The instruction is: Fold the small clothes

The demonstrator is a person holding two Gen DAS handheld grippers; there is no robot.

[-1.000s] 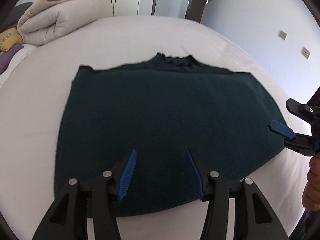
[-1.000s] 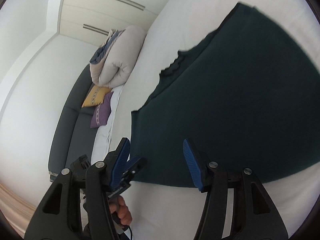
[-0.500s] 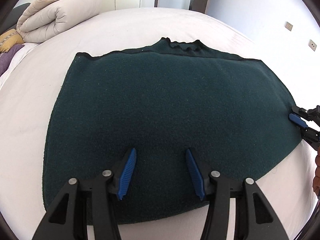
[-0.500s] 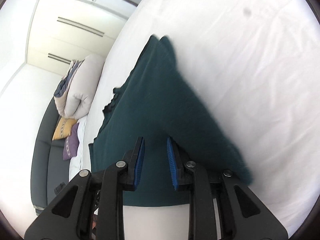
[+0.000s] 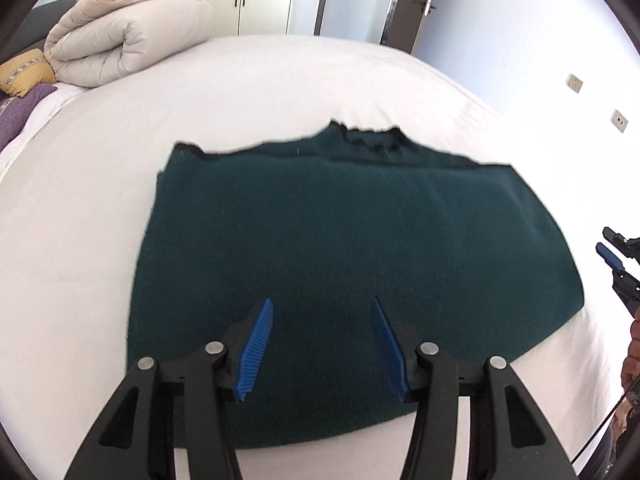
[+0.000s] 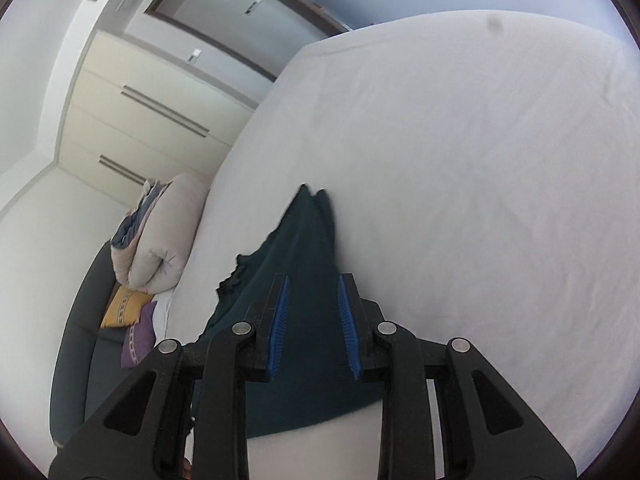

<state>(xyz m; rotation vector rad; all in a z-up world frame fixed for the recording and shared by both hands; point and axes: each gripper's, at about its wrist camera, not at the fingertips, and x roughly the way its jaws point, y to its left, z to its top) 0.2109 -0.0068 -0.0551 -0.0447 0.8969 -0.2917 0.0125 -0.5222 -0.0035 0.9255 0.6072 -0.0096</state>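
Note:
A dark green sweater (image 5: 340, 240) lies flat on the white bed (image 5: 280, 80), neckline at the far side. My left gripper (image 5: 321, 304) hovers open over its near hem, and nothing sits between the blue pads. My right gripper (image 5: 605, 240) shows at the far right, just off the sweater's right edge. In the right wrist view the right gripper (image 6: 313, 280) has a narrow gap and its jaws are opening. The sweater (image 6: 308, 236) lies below and beyond them, and I see no cloth pinched.
A rolled beige duvet (image 5: 128, 44) sits at the bed's far left, beside yellow (image 5: 24, 76) and purple (image 5: 20, 108) cushions. A dark sofa (image 6: 80, 340) runs along that side. Wardrobe doors and a door stand behind. A hand (image 5: 632, 352) shows at the right edge.
My right gripper's jaws went from wide apart to nearly together, and it swung round to the sweater's right edge, then drew slightly off it. The left gripper stayed open over the hem.

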